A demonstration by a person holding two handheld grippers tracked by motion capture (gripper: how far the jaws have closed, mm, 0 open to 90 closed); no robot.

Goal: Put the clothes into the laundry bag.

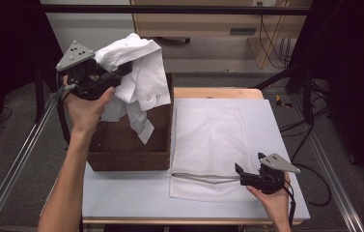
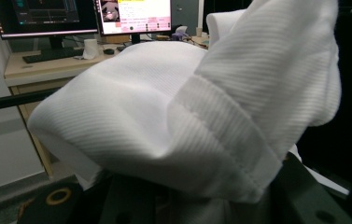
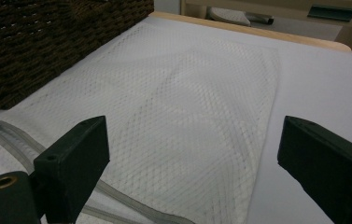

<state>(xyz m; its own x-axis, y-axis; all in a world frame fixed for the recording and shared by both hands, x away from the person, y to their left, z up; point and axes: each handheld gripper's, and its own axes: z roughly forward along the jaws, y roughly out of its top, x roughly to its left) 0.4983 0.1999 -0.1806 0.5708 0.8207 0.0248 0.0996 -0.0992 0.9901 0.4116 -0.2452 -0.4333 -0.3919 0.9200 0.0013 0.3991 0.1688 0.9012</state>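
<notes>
A white shirt [image 1: 138,72] hangs above the brown wicker basket [image 1: 121,145], bunched at the top and trailing a buttoned cuff down toward the basket's inside. My left gripper [image 1: 114,75] is shut on the shirt's upper folds; in the left gripper view the ribbed white cloth [image 2: 187,112] drapes over the jaws. A white mesh laundry bag [image 1: 208,140] lies flat on the table right of the basket, its zipper [image 1: 203,178] along the near edge. My right gripper [image 1: 240,175] rests open at the bag's near right corner, jaws spread over the mesh [image 3: 183,116].
The table top [image 1: 286,145] is pale blue-grey with a wooden back edge [image 1: 218,92]. A desk with monitors [image 2: 89,14] stands beyond. Metal rails run along both table sides, and cables lie on the floor at the right.
</notes>
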